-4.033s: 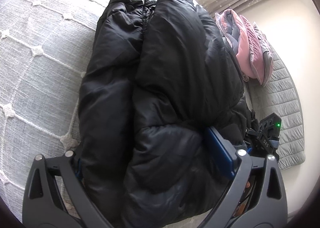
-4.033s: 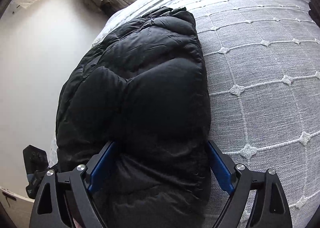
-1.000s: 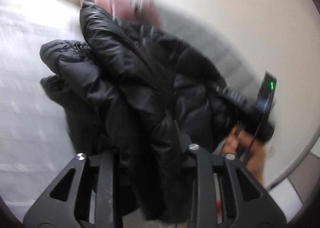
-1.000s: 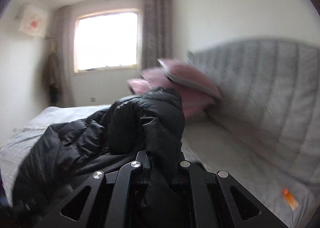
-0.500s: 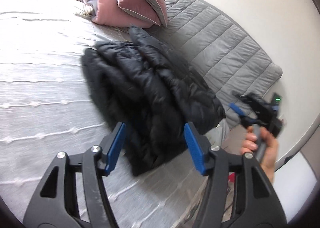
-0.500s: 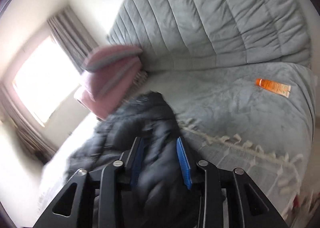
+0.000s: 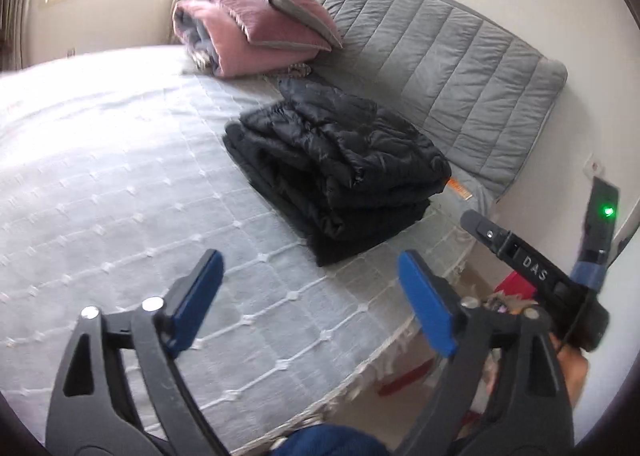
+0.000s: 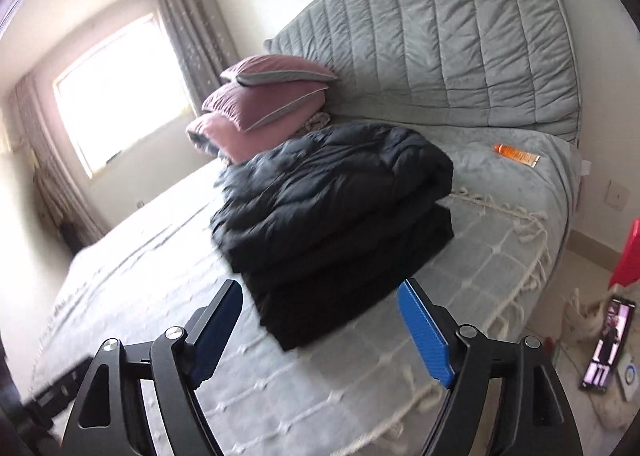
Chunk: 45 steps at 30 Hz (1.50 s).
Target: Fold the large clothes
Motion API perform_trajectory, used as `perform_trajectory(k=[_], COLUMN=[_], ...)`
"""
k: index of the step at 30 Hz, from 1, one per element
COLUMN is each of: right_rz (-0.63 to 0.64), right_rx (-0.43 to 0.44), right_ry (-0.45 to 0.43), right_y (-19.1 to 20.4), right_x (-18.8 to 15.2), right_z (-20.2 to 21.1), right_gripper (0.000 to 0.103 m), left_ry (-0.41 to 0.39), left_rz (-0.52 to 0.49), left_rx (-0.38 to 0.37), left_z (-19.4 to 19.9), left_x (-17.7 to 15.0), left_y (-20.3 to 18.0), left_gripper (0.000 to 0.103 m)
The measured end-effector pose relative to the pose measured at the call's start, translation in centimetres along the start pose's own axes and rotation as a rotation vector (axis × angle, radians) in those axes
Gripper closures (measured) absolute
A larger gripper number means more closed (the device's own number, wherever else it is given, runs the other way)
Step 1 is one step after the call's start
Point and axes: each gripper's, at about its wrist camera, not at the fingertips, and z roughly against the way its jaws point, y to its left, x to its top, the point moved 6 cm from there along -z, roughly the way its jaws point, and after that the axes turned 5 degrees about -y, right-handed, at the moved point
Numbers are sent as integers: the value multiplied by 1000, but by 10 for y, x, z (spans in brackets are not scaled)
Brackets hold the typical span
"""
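Observation:
A black puffer jacket (image 7: pixel 340 167) lies folded in a thick stack on the grey-white bedspread (image 7: pixel 100 183), near the bed's head end. It also shows in the right wrist view (image 8: pixel 332 219). My left gripper (image 7: pixel 316 288) is open and empty, held back from the jacket above the bedspread. My right gripper (image 8: pixel 320 320) is open and empty, just short of the stack's near corner. In the left wrist view the right gripper's body (image 7: pixel 532 272) shows at the right, beside the bed.
Pink pillows (image 7: pixel 248 31) are stacked at the grey quilted headboard (image 7: pixel 440 55). An orange tube (image 8: pixel 516 153) lies on the grey sheet behind the jacket. A phone (image 8: pixel 608 344) and a red object (image 8: pixel 628 256) are on the floor right of the bed edge.
Both grippers held the jacket lifted a second ago. They have let go, opened wide and pulled back. The jacket now rests folded on the bed.

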Motion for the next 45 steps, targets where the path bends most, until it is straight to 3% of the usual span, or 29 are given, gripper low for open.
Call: perform_trajectory(k=[3, 8, 17, 24, 45], right_rz=[32, 123, 222, 235, 184], right_rx=[-52, -130, -229, -223, -234], right_ry=[-21, -29, -53, -57, -2], right_y=[13, 29, 46, 57, 39], right_x=[-9, -24, -36, -37, -52], right_z=[22, 55, 86, 96, 80], right_gripper=[17, 16, 15, 15, 15], left_ry=[-49, -9, -40, -55, -16], left_rz=[-66, -70, -84, -82, -92], left_rx=[17, 38, 29, 29, -1], left_z=[13, 13, 36, 40, 19], left_x=[-1, -6, -3, -2, -12], left_y=[0, 11, 13, 9, -4], left_gripper=[2, 2, 1, 1, 1])
